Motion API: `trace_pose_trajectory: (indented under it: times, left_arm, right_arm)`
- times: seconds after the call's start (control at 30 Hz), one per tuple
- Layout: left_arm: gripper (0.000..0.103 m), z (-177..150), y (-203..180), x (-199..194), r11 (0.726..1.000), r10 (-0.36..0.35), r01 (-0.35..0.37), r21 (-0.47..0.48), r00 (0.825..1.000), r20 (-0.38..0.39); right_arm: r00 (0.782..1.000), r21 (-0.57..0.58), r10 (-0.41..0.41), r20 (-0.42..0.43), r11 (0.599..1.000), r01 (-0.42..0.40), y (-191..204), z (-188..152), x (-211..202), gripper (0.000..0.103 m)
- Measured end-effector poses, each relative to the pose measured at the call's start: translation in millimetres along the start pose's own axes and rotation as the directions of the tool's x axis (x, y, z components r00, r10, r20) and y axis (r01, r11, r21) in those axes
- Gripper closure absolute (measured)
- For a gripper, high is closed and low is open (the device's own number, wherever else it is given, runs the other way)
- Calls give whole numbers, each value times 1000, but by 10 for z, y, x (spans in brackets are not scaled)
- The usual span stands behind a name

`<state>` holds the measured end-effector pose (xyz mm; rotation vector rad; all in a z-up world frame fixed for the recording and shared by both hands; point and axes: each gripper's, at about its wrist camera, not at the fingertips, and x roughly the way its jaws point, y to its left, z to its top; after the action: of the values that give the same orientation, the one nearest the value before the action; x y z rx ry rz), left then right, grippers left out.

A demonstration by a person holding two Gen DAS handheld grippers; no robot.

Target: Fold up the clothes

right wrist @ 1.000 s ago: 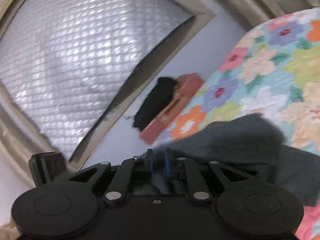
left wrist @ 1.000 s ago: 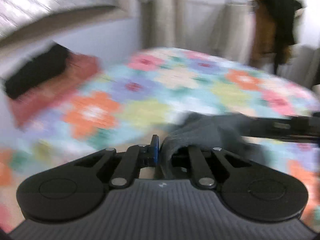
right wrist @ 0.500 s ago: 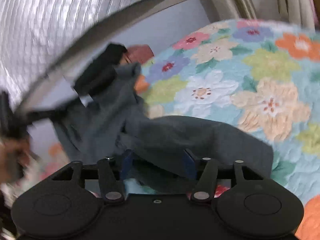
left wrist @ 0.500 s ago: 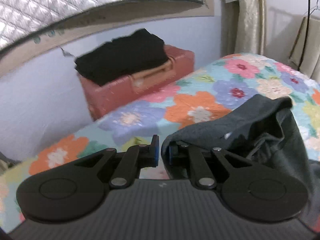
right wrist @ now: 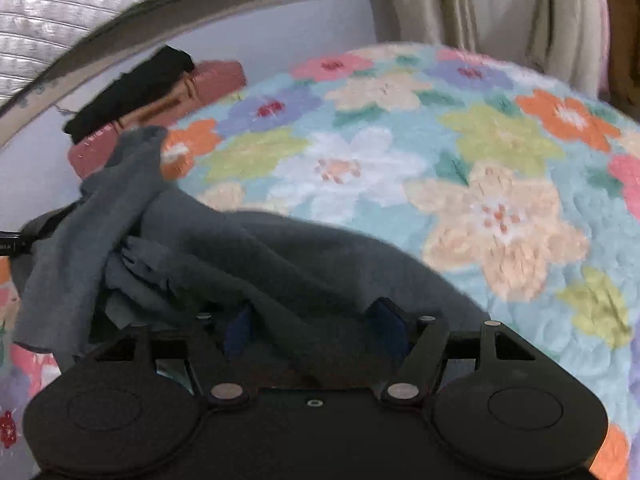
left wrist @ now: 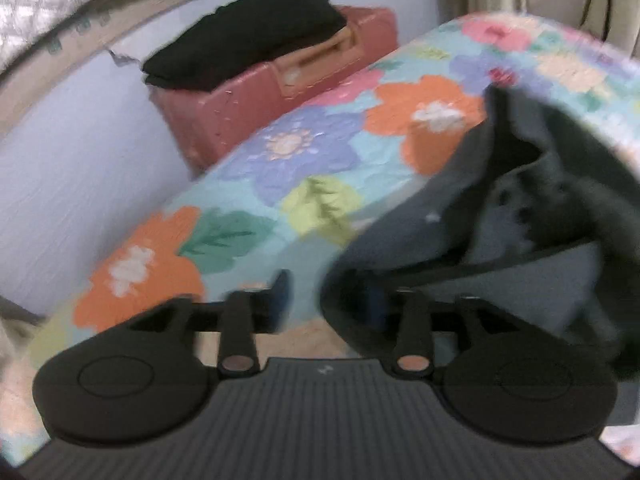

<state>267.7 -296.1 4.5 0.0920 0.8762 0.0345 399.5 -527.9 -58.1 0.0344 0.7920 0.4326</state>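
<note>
A dark grey garment (right wrist: 248, 256) lies bunched on a flowered quilt (right wrist: 460, 168). In the left wrist view the garment (left wrist: 532, 208) drapes over the right finger of my left gripper (left wrist: 328, 300), whose jaws stand apart with the quilt (left wrist: 304, 152) showing between them. My right gripper (right wrist: 316, 324) is open wide, with cloth lying loose between its blue fingers (right wrist: 390, 326). The other gripper shows as a dark shape at the left edge of the right wrist view, under the cloth.
A red case (left wrist: 280, 88) with folded black clothes (left wrist: 244, 36) on top stands against the pale wall beyond the bed's edge; it also shows in the right wrist view (right wrist: 216, 80). Beige curtains (right wrist: 460, 4) hang behind the bed.
Both grippers have opened: the right let go about half a second ago, the left just now. The garment has dropped from held up onto the quilt, bunched at the left side.
</note>
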Motion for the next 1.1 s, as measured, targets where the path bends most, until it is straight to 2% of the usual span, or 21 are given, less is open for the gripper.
trace_pose_trajectory:
  times: [0.07,0.1,0.13,0.2,0.3,0.43,0.6,0.67,0.73,0.77,0.8,0.83,0.9,0.93,0.97,1.0,1.07,1.1]
  left_arm:
    - [35,10,31,-155,996,-72,73,-53,997,27]
    - [35,16,23,-231,993,-100,103,-61,994,42]
    - [35,17,-3,-310,990,-125,129,-59,990,57]
    - [35,22,-115,-427,985,-171,174,-22,982,78]
    - [35,41,-339,-549,966,-256,252,54,963,87]
    - [26,90,-637,-507,925,-378,376,49,925,40]
    - [24,193,-888,-391,876,-481,481,-21,877,6]
    - [24,269,-971,-325,865,-500,500,-51,866,5]
    - [19,358,-1063,-246,853,-518,515,-82,856,-10]
    - [10,392,-1098,-182,845,-529,524,-106,848,-32]
    - [6,417,-1124,-105,836,-543,532,-134,838,-59]
    - [6,428,-1147,-19,833,-546,529,-163,833,-88]
    - [11,394,-1151,114,830,-542,511,-224,834,-103]
    - [30,364,-1135,160,821,-549,514,-246,830,-97]
    - [59,336,-1117,199,813,-559,521,-261,824,-94]
    - [67,319,-1106,228,813,-560,521,-262,823,-100]
    - [92,329,-1076,217,831,-540,508,-228,835,-108]
    - [93,338,-1058,204,840,-528,500,-210,842,-109]
  right_arm:
    - [1000,-48,9,28,999,-8,32,44,-24,58]
    - [999,-68,15,40,998,-13,46,63,-29,76]
    - [998,-88,21,55,996,-16,56,78,-33,85]
    - [995,-125,21,95,992,-9,72,106,-56,91]
    - [986,-168,8,168,985,21,92,165,-126,91]
    - [968,-158,20,250,987,21,50,248,-239,92]
    - [955,-124,52,294,992,-16,4,263,-266,92]
    - [951,-121,69,302,992,-34,-4,259,-260,92]
    - [949,-119,76,305,992,-41,-9,265,-255,92]
    - [949,-114,82,304,992,-49,-14,263,-251,92]
    - [949,-105,94,302,992,-64,-20,252,-244,92]
    - [949,-95,110,297,992,-86,-29,241,-235,91]
    - [947,-83,152,283,988,-134,-37,218,-207,91]
    - [946,-81,175,273,984,-158,-31,206,-190,91]
    - [946,-82,190,261,981,-175,-18,199,-175,91]
    - [948,-83,201,248,979,-186,-4,194,-164,90]
    - [951,-101,203,234,978,-184,29,180,-157,89]
    - [951,-116,195,242,978,-171,37,176,-165,89]
